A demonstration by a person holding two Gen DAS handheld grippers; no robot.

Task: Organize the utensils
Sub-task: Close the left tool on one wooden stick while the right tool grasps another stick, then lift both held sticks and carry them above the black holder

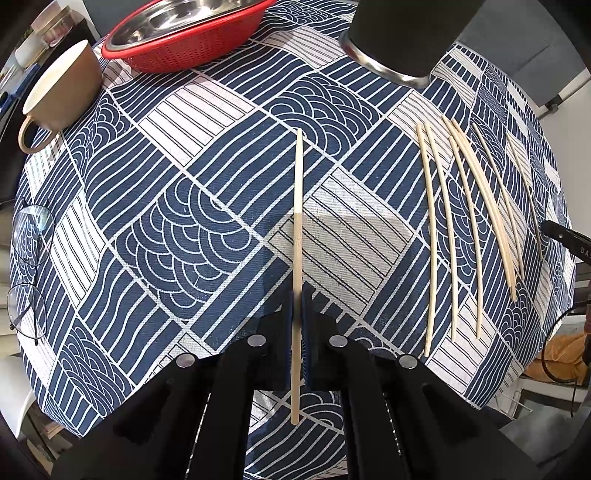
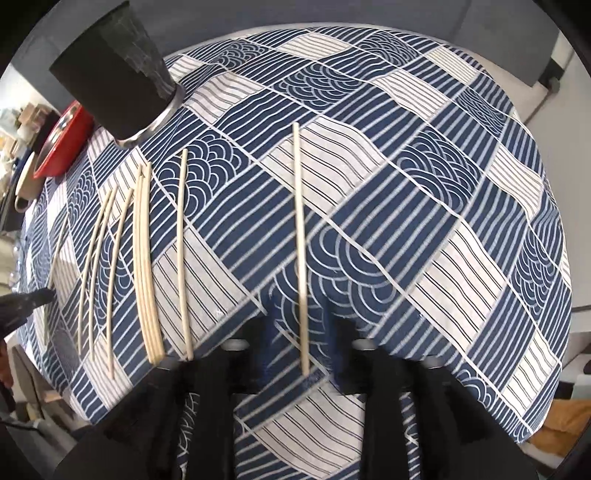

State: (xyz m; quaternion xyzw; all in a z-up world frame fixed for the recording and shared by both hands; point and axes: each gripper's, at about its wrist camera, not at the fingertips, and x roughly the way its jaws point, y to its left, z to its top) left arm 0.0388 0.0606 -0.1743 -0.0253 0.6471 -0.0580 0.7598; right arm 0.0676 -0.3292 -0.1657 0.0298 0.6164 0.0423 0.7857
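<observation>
The left fingers (image 1: 298,321) pinch one chopstick (image 1: 297,206) above the table (image 1: 207,229). The right fingers (image 2: 301,332) stand apart around another chopstick (image 2: 300,221), not pressing it.

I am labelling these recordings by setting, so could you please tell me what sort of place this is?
Probably a home dining or kitchen table: a patterned tablecloth, loose chopsticks, a mug and a red colander holding a steel bowl.
</observation>
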